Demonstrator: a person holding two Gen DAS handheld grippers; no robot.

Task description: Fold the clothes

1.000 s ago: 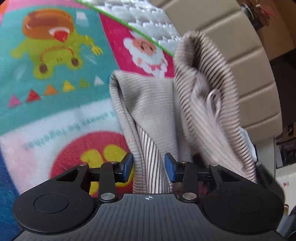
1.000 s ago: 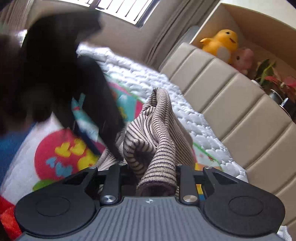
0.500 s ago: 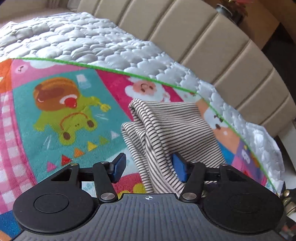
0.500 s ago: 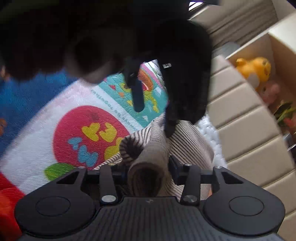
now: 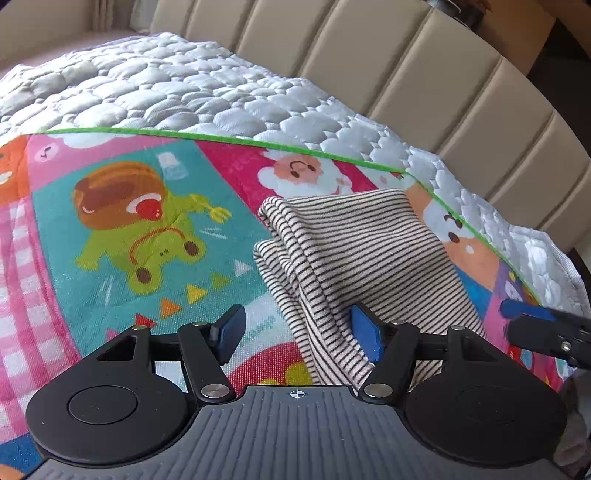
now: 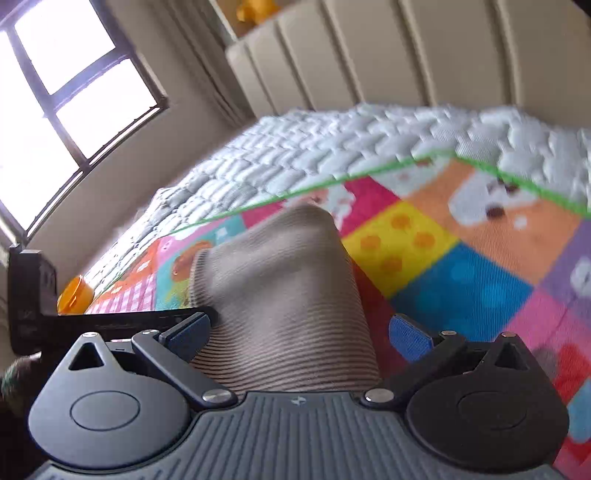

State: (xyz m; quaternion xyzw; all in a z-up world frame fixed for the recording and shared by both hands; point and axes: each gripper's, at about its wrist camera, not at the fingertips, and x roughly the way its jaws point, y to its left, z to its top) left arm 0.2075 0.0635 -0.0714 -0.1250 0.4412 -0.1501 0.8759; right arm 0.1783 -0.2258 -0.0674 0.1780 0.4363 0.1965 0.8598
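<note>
Striped beige-and-dark knit, the garment (image 5: 354, 254) lies bunched in several loose layers on a bright cartoon play mat (image 5: 122, 236) spread over a quilted white bed cover (image 5: 192, 85), near the mat's green-edged far corner. The left gripper (image 5: 297, 330) stands wide open over the near edge of the cloth, its right blue pad touching the fabric but clamping nothing; the right gripper (image 6: 301, 334) is likewise spread wide, the garment running up between its 2 fingers without being pinched, and its blue tip (image 5: 517, 308) shows at the right edge of the left wrist view. By the look of it, at least 1 fold has been made, since the cloth sits doubled over itself, but the layers on the left side are uneven and rumpled, so squaring the edges and a further fold probably remain. Whether sleeves or a collar are tucked in cannot be told. Around the work, a padded beige headboard (image 5: 406, 62) runs behind the bed, a window (image 6: 62, 92) lights the room from the left, a yellow soft toy (image 6: 255, 9) sits on a shelf above, and an orange object (image 6: 75, 295), too blurred to identify, rests at the mat's far left. Nothing lies on the mat close to the garment.
</note>
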